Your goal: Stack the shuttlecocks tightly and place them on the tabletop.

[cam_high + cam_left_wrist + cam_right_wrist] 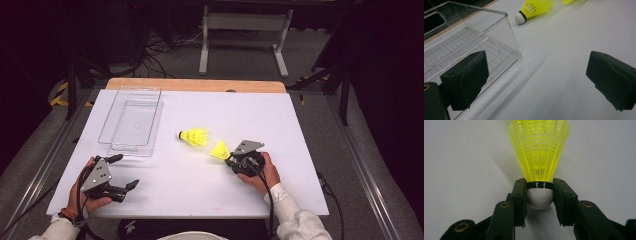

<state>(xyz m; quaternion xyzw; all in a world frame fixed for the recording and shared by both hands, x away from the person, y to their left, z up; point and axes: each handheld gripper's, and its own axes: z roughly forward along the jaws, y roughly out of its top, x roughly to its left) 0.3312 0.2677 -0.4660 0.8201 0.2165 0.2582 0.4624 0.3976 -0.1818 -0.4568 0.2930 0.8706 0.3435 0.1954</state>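
**Shuttle clamped by its cork, second one loose on the sheet**

While the left gripper [124, 172] sits w/ its jaws spread wide and nothing between them, the right gripper [539, 195] has hold of a yellow shuttlecock [539, 157]. Its two black jaws are pressed vs. either side of the white cork, right at the black band where the skirt starts. Jaws partly closed, about as wide as the cork. In the right gripper view the yellow mesh skirt fans out away from the jaws, over the white table cover [461, 157].

From the high view the right gripper [231, 161] is at the front right of the cover, person's hand wrapped round its body, cable trailing back to the sleeve. The held shuttlecock [220, 150] points up and left from the jaws, skirt end just beside the second shuttlecock [195, 136]; can't tell if they touch. That 2nd one lies on its side near the middle of the cover, white cork to the left, skirt to the right, free of both grippers.

Clear plastic bin [136, 117] stands at the back left, w/ nothing in it that I can see; its rim and ribbed floor show in the left gripper view [506, 15]. Left gripper sits just in front of the bin, near its front corner, well apart from both shuttlecocks. The left gripper view looks past the bin wall to the loose shuttlecock [534, 8] farther off.
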